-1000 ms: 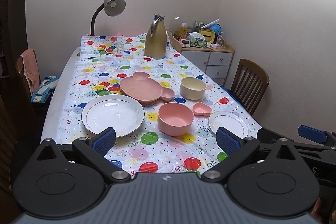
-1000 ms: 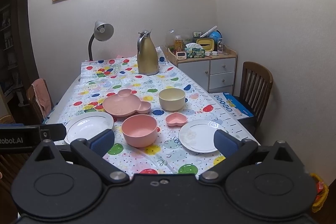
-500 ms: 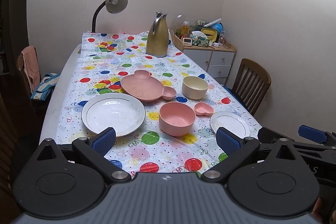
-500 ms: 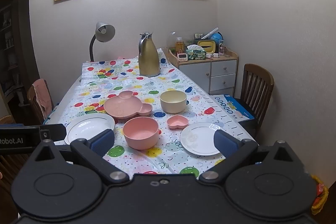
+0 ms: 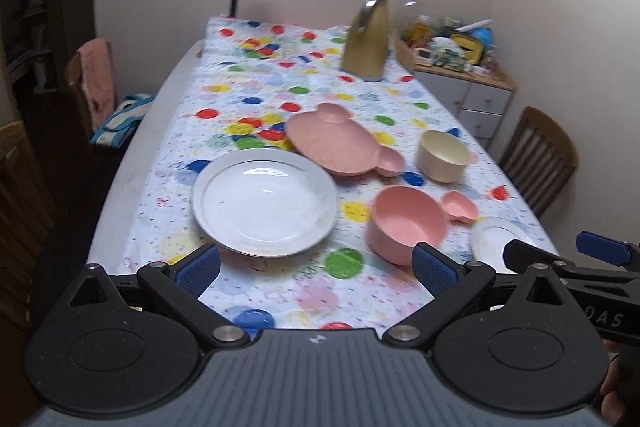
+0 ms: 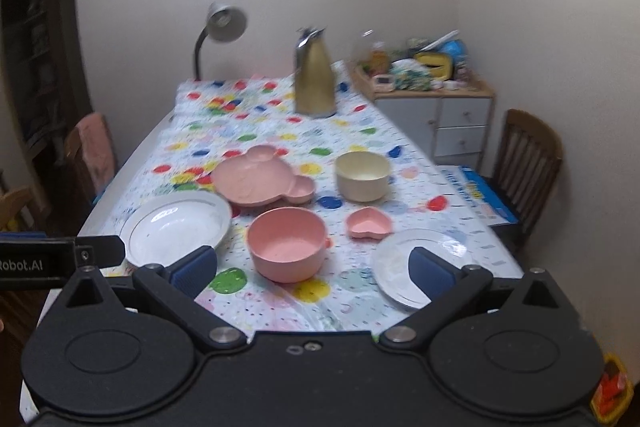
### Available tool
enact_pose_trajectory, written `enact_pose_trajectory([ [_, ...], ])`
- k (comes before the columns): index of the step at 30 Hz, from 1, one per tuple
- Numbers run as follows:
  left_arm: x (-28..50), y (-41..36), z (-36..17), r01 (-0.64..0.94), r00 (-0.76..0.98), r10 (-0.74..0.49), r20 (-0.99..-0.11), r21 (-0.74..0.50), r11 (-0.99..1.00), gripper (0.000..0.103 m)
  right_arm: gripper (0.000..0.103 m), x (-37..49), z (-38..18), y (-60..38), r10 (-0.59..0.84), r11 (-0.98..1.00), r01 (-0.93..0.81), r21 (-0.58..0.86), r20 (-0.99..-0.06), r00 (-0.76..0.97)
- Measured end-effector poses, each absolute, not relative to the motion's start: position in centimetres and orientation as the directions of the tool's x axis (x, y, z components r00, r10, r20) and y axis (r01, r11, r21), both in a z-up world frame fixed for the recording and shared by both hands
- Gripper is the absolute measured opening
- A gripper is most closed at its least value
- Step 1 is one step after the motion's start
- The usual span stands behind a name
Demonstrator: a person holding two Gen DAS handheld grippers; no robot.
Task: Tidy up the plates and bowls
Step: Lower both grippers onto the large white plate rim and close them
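Left gripper (image 5: 316, 269) above near table edge, jaws spread wide, holding nothing. Large white plate (image 5: 264, 202) at left on the dotted tablecloth (image 5: 248, 99), just beyond its left fingertip. Pink bear-shaped plate (image 5: 340, 141) behind it, rims close. Pink bowl (image 6: 286, 243) centre; cream bowl (image 6: 362, 175) farther back. Pink heart dish (image 6: 368, 223) right of the pink bowl. Small white plate (image 6: 416, 265) at near right. Right gripper (image 6: 312, 269) over it, jaws wide apart, empty.
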State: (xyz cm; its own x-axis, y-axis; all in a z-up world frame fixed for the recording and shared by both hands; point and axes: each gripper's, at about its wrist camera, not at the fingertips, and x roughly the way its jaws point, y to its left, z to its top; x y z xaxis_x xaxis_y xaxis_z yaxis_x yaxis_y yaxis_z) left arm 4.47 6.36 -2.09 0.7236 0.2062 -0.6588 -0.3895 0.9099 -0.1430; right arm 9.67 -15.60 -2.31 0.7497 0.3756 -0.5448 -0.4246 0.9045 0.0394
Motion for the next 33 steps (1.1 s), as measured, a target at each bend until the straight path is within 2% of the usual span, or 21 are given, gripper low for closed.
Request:
enact_pose_trajectory([
  [11, 10.3, 13.7, -5.4, -0.552, 0.63, 0.327, -0.705, -0.11, 0.827, 0.102, 0.102, 20.2, -3.6, -6.5, 0.538, 0.754, -0.654, 0.058, -0.625, 0.565],
  [15, 12.3, 15.7, -6.7, -0.583, 0.586, 0.345, -0.733, -0.085, 0.808, 0.102, 0.102, 23.9, -5.0, -3.2, 0.529, 0.737, -0.671, 0.072, -0.68, 0.508],
  [26, 16.5, 20.5, -10.3, -0.626, 0.503, 0.294, -0.813, -0.108, 0.772, 0.102, 0.091, 30.6, -9.8, 3.0, 0.457, 0.731, -0.672, 0.12, -0.817, 0.351],
  [33, 17.5, 23.3, -11.8, -0.661, 0.492, 0.248, -0.835, -0.172, 0.731, 0.102, 0.074, 34.0, -12.7, 4.4, 0.41, 0.766, -0.616, 0.186, -0.878, 0.245],
])
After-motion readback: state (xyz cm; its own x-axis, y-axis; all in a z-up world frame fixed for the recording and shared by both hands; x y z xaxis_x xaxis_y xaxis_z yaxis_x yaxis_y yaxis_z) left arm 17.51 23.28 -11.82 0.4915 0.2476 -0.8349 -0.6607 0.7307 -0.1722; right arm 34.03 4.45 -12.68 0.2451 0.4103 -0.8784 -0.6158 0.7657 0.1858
